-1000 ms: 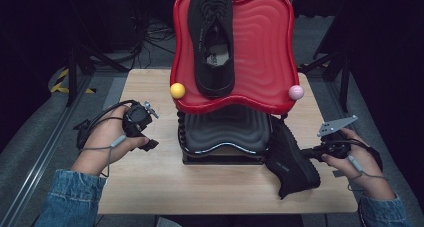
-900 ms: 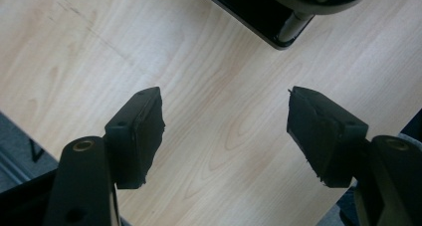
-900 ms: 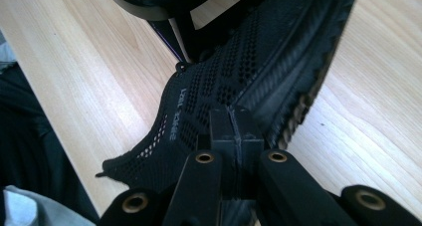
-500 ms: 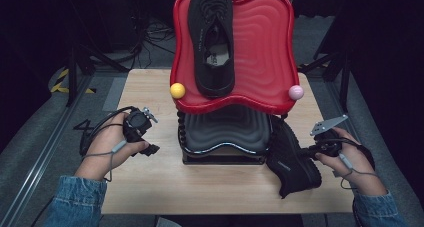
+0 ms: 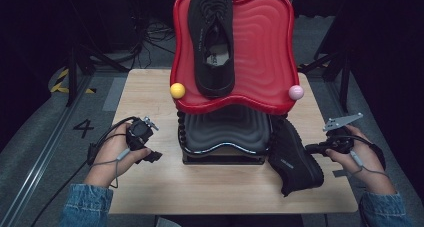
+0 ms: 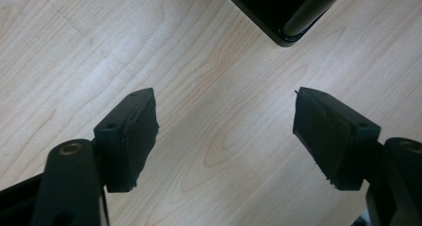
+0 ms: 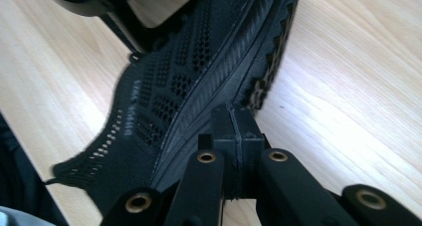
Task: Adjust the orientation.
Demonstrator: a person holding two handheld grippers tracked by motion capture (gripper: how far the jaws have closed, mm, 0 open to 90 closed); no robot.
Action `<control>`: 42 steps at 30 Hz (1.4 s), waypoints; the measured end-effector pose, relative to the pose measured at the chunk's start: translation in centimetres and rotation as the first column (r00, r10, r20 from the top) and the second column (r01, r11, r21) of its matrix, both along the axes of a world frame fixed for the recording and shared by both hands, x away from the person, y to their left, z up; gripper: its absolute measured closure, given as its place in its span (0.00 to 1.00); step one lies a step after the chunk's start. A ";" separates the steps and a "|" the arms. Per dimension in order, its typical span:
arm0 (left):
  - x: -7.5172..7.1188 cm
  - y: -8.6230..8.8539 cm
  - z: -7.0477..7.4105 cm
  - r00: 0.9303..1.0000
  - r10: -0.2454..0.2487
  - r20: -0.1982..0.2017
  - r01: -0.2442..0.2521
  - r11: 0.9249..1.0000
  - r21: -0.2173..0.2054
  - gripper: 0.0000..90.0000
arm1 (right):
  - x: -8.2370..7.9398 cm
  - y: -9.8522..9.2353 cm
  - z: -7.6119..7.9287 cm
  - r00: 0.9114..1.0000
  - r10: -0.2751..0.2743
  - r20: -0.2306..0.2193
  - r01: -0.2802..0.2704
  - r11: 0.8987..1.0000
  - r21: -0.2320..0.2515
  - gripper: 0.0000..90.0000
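A: Quick one. We start nearest us. Right tongs (image 5: pixel 311 148)?

B: Pressed together, pad on pad in the right gripper view (image 7: pixel 234 121). We see nothing between them. The tips sit right at the sole edge of the black sneaker (image 5: pixel 292 157); we can't tell whether they touch it.

A: And where does that sneaker lie?

B: On the table (image 5: pixel 150 97), tipped on its side just right of the rack's black lower tier (image 5: pixel 225 132) and against its front right corner. Its long axis runs near to far, slanting a bit toward the rack at the far end. The tread faces the right hand and the mesh upper (image 7: pixel 199 76) faces the rack.

A: So the sneaker lies straight ahead of the right tongs, side-on to them. Left tongs (image 5: pixel 152 156)?

B: Wide, and the jaws have just been opening. There is only bare wood between them in the left gripper view (image 6: pixel 226 136). They sit low over the table on the rack's left, with the whole rack between them and the sneaker.

A: So the right hand is nearer, by a lot.

B: Agreed. We judge that any grab comes from the right, across the short axis, and the jaws must part first.

A: Farther back?

B: The red top tray (image 5: pixel 260 42) carries a second black sneaker (image 5: pixel 212 37), toe toward us, well apart from both hands.
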State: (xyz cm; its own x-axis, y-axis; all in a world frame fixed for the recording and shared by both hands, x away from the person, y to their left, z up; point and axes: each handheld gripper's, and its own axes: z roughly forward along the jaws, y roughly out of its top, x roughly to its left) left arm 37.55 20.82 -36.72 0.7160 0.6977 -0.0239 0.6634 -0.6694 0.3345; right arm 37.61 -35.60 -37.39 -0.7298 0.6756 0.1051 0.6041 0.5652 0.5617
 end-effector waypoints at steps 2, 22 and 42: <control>0.0 0.0 -0.5 1.000 0.002 0.004 -0.002 1.000 -0.001 0.29 | 0.1 -0.2 0.0 1.000 -0.008 0.002 0.008 1.000 0.001 1.00; 0.0 -1.0 -2.6 0.999 -0.018 -0.028 0.017 1.000 -0.021 0.29 | 0.1 -4.9 0.6 0.980 -0.182 0.085 0.189 0.979 -0.076 1.00; 0.0 -1.9 -3.2 0.993 0.011 -0.118 -0.006 0.999 0.046 0.34 | -4.8 -5.9 4.1 0.985 -0.163 0.055 0.166 0.984 -0.066 0.79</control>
State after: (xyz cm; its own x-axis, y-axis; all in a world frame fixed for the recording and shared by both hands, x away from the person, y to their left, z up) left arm 37.58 18.91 -39.91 0.7038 0.7062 -0.0766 0.7025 -0.6759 0.2227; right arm 32.83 -41.47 -33.32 -0.6111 0.7913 0.0205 0.6649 0.4992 0.5556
